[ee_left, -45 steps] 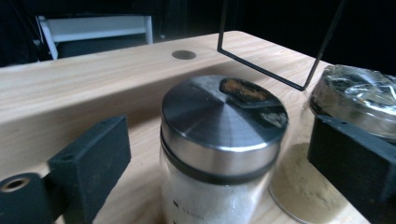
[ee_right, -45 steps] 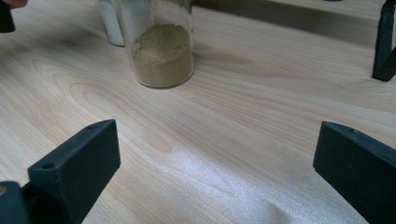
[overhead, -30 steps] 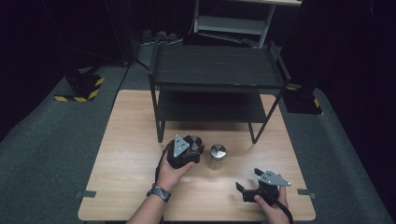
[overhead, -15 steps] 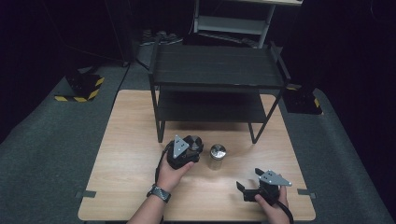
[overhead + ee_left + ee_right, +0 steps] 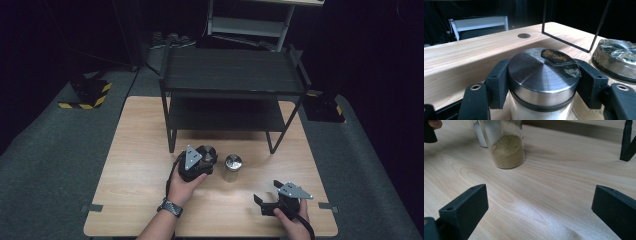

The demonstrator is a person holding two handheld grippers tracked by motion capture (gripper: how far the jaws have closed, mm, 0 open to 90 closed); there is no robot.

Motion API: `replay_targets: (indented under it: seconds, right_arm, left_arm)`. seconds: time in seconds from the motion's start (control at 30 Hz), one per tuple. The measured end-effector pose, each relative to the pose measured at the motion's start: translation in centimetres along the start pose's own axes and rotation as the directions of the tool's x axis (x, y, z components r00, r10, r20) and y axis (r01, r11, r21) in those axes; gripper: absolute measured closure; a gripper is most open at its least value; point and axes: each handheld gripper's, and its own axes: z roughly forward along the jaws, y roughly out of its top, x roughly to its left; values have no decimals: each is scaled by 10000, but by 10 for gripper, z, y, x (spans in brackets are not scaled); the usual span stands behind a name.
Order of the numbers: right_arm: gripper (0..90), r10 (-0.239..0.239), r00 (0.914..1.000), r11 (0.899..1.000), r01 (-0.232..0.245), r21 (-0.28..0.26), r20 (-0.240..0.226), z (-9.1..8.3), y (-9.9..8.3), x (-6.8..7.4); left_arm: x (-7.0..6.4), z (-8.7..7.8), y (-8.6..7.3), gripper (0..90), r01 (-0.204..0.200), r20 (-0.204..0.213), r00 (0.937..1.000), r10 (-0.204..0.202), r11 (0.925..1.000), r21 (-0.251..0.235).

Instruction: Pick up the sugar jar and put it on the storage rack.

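Observation:
My left gripper [image 5: 541,82] is shut on a glass jar of white powder [image 5: 543,72] with a steel lid, its jaws pressing the lid's two sides. In the high view this gripper [image 5: 199,161] is near the table's middle, in front of the black shelf. Just to its right stands a second jar [image 5: 233,166] with a shiny lid [image 5: 616,58]; the right gripper view shows this second jar [image 5: 507,150] holds tan powder. My right gripper [image 5: 267,193] sits low at the front right with its jaws wide open [image 5: 539,212] and only bare wood between them.
A black two-tier wire shelf [image 5: 232,75] stands on the back half of the wooden table [image 5: 135,150]; one of its legs [image 5: 627,142] is close ahead of my right gripper. Dark floor surrounds the table.

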Motion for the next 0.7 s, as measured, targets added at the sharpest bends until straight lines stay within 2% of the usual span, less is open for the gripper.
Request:
replay_targets:
  seconds: [0.23, 0.33, 0.7]
  right_arm:
    - [7, 16, 10000, 10000, -16, 8, -8, 0, 0, -1]
    - [7, 5, 10000, 10000, -5, 13, -9, 0, 0, -1]
    - [7, 38, 9999, 10000, -39, 84, 128, 0, 1, 0]
  left_arm:
    - [5, -8, -2, 350, 261, -59, 9996, -262, 9994, -212]
    - [6, -14, -1, 350, 257, -121, 9996, -261, 9991, -334]
    - [4, -33, 8, 350, -143, -336, 9994, 127, 9988, -473]
